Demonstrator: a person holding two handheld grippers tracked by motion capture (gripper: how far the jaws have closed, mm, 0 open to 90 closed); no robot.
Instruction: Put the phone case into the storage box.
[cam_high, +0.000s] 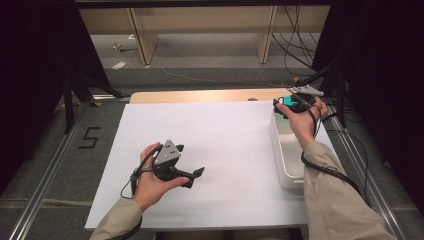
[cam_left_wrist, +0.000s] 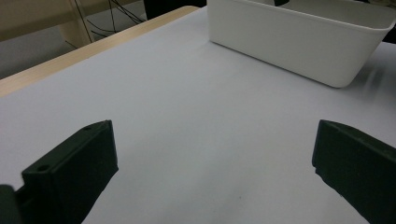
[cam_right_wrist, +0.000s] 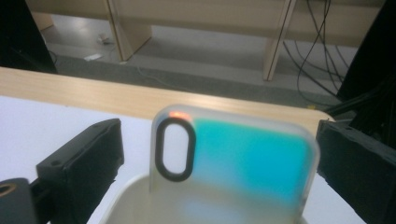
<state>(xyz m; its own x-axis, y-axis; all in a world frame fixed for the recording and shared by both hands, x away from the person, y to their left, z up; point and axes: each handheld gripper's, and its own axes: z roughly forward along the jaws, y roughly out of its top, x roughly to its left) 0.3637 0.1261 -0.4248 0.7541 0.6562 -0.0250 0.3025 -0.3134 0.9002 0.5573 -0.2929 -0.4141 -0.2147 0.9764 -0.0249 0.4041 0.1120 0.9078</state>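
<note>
A turquoise phone case (cam_right_wrist: 243, 158) with a clear rim and a black-ringed camera cutout stands upright over the far end of a white bin (cam_right_wrist: 122, 198). My right gripper (cam_right_wrist: 219, 154) is open around it: a gap shows beside the left jaw, and the case's other edge reaches the right jaw. In the high view the right gripper (cam_high: 290, 103) hovers over the bin's (cam_high: 283, 155) far end with the case (cam_high: 287, 101) between its jaws. My left gripper (cam_high: 192, 160) rests low over the white sheet, open and empty, pointing toward the bin (cam_left_wrist: 299, 44).
A white sheet (cam_high: 220, 150) covers the table, with a wooden edge (cam_high: 200, 95) along the far side. Metal rails run along both sides. Beyond the table are wooden shelf legs and loose cables on the floor (cam_high: 210, 55).
</note>
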